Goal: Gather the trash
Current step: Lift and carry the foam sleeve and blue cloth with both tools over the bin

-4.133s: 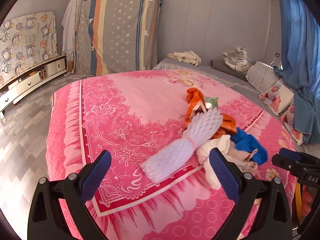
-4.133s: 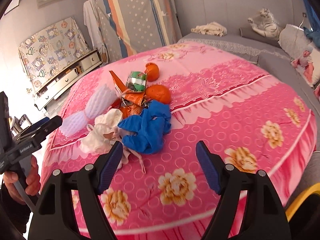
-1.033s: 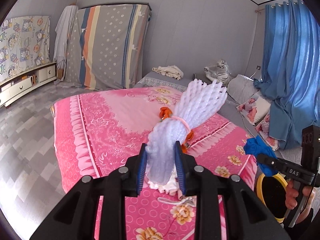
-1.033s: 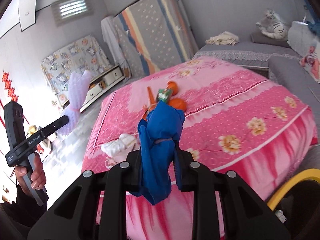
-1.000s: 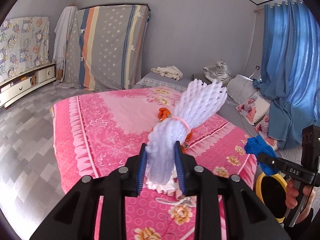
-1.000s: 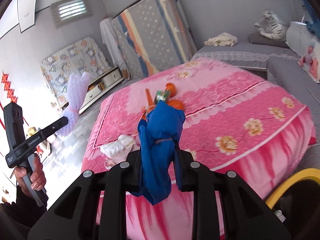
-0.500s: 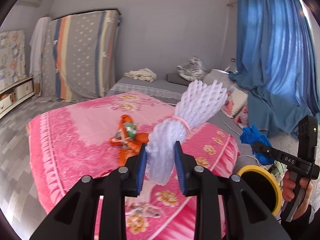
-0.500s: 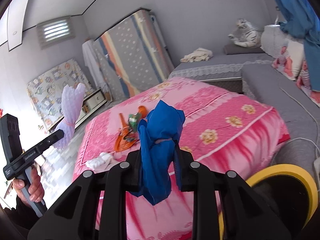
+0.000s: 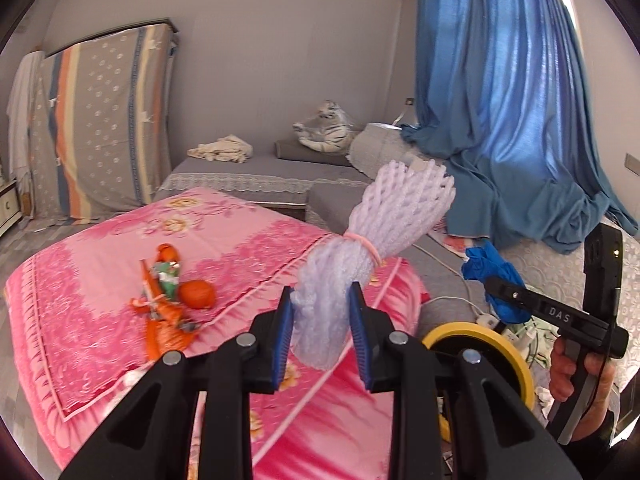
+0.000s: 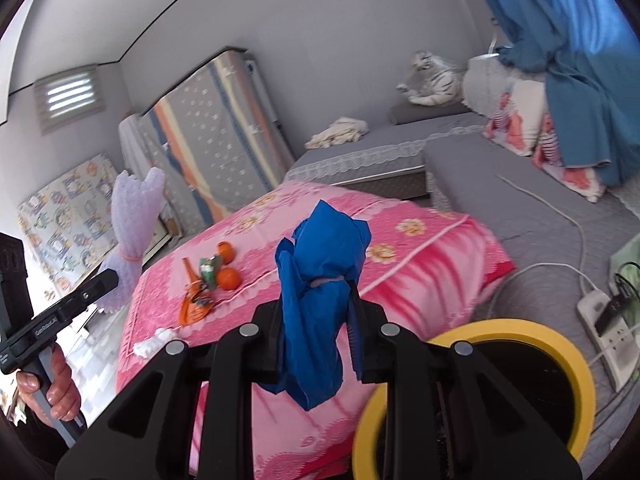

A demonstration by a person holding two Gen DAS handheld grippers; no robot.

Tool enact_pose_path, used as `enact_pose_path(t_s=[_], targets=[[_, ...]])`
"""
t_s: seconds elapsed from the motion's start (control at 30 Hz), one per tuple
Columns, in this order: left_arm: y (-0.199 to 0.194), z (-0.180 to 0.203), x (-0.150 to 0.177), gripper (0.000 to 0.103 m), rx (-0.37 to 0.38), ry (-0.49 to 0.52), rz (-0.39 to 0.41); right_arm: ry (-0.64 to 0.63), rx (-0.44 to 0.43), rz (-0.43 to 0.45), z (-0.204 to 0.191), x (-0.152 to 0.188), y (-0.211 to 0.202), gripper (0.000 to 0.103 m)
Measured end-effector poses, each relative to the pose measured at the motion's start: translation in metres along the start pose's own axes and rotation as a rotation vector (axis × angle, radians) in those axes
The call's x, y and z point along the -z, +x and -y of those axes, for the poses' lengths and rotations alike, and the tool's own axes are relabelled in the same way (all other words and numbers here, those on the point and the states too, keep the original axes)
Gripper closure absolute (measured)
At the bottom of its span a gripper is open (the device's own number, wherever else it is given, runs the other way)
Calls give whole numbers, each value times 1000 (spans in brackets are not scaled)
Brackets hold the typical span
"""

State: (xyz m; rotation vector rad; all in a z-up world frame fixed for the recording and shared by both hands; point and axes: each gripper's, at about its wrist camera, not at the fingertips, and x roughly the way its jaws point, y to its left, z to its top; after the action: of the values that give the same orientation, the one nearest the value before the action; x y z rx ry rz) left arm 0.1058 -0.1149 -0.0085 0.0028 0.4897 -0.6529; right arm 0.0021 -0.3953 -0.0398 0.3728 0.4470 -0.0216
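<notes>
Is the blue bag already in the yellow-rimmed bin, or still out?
Still out. The blue bag sits clamped in the right gripper, held above and beside the yellow-rimmed bin, not inside it.

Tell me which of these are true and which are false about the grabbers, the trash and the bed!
1. The left gripper is shut on the white foam net bundle. True.
2. The right gripper has open fingers and holds nothing. False: it is shut on the blue bag.
3. The bin with the yellow rim sits on top of the pink bed. False: it stands on the floor beside the bed.
4. Orange wrappers and round orange things lie on the pink bed. True.
5. The toy tiger lies in the bin. False: it sits on the grey sofa at the back wall.
</notes>
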Motion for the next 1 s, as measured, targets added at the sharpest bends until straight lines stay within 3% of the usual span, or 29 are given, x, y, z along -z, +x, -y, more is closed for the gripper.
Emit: enact_pose_path(t_s=[0.37, 0.8, 1.0], targets=[[27, 50, 0, 77, 56, 67, -16, 62, 98, 11, 41, 9, -11, 80], [70, 100, 11, 77, 140, 124, -100, 137, 193, 12, 80, 24, -27, 80], [90, 112, 21, 77, 180, 106, -147, 156, 252, 17, 93, 34, -32, 80]])
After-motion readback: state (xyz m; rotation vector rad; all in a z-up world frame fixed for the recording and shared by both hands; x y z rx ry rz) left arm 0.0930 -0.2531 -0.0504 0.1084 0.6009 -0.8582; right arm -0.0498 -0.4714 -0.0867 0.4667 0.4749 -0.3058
